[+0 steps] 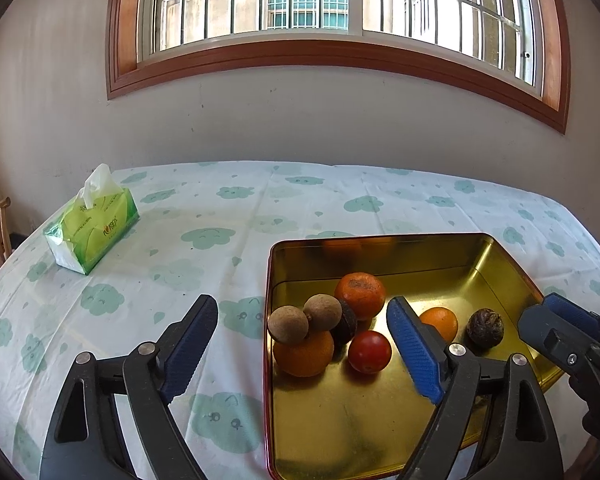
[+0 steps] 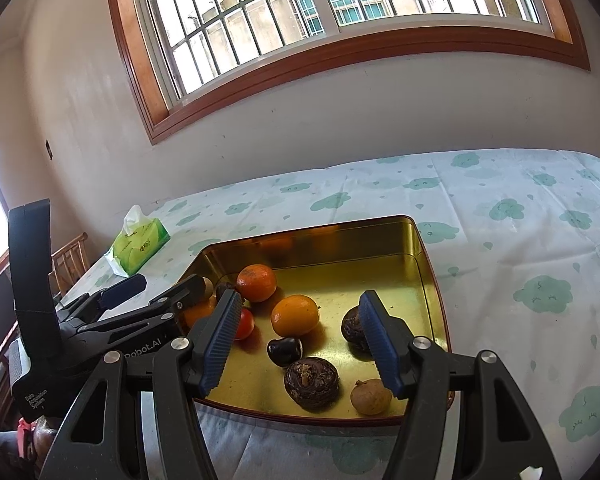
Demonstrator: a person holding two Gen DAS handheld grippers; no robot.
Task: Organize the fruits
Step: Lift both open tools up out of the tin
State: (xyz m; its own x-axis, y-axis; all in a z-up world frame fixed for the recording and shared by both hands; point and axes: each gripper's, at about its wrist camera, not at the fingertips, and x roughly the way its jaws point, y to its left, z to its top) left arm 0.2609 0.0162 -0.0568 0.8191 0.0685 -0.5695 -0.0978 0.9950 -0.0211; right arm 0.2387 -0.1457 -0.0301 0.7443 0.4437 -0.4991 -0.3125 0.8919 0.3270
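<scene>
My right claw, wide open and empty, hangs over the tin's near rim, nearest the dark chestnut just beneath it.

We see fruits lying loose in the gold tray: an orange and a dark, wrinkled fruit between our right fingers.

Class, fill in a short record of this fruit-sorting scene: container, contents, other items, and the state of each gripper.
container: gold tray on the clouded tablecloth
contents: oranges, red fruit, brown round fruits, dark wrinkled fruits
other items: tissue pack
left gripper: open, empty
right gripper: open, empty
</scene>
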